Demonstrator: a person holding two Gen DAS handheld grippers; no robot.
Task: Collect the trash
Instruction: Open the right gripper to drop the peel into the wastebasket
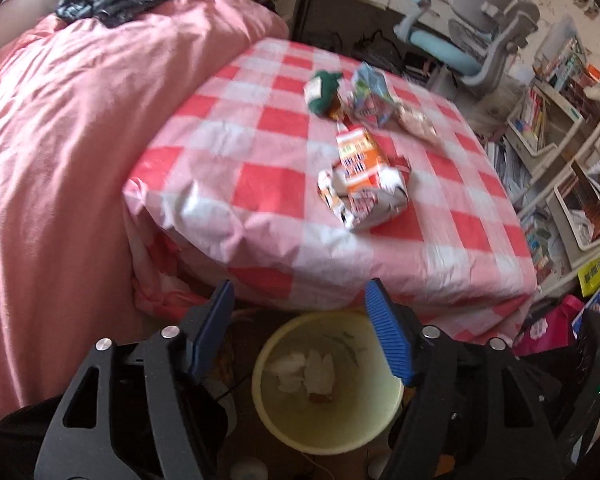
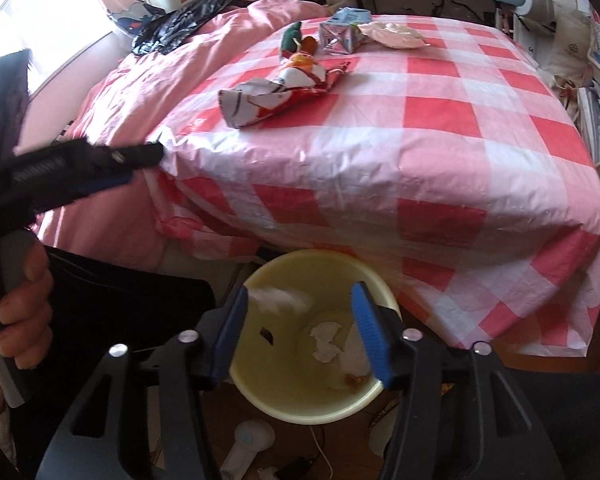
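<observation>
both tongs hang over a pale yellow bin [image 1: 328, 432] at the foot of a bed, pointing steeply down into it. the left tongs [image 1: 300, 320] stand wide with nothing between the blue pads; the right tongs [image 2: 300, 324] are likewise wide and empty. below and just beyond their tips, white crumpled paper [image 2: 326, 340] lies on the bin's floor.

the rest of the trash sits well ahead of the tongs, up on a red-and-white checked sheet [image 1: 260, 184]. nearest is a crumpled orange-and-white carton [image 1: 360, 180]. beyond it lie a green-and-white packet [image 1: 320, 90], a crushed blue-and-silver carton [image 1: 370, 98] and a clear bag [image 1: 418, 124] of something pale.

all of it looks light and easily dented. the cartons should give under the pads, so a pinch across a folded edge or flattened corner seems safest. the clear bag looks slick and floppy and is probably best taken by a bunched end. the sheet beneath is thin plastic and could snag and lift with a low grab.

the bin's near rim is hidden behind the tong arms. small reddish scraps at its bottom are too blurred to name. in the right view, a hand [image 2: 16, 312] grips the other tool's handle at the left edge, the person otherwise cut off.
</observation>
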